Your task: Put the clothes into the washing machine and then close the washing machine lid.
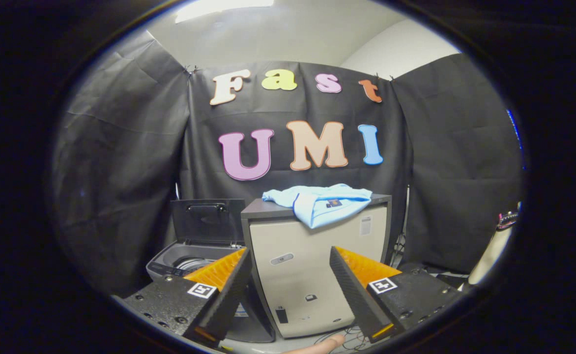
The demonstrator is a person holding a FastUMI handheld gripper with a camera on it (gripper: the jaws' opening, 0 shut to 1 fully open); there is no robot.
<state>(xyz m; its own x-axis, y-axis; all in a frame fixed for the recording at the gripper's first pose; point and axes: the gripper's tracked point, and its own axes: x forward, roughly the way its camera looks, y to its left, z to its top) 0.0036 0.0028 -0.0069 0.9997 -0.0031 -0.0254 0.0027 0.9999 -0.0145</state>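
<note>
A light blue garment [320,201] lies crumpled on top of a beige cabinet [312,265], one flap hanging over its front edge. To the cabinet's left stands a small grey washing machine [189,260] with its dark lid [208,220] raised upright, and part of the drum shows inside. My gripper [290,258] is open, well short of the cabinet, with nothing between its fingers. The garment sits beyond and above the fingertips. The washing machine lies just past the left finger.
Black cloth walls close the booth behind and on both sides. A pale upright object [492,250] stands at the far right. Cables and a fingertip [325,345] show on the floor below the cabinet front.
</note>
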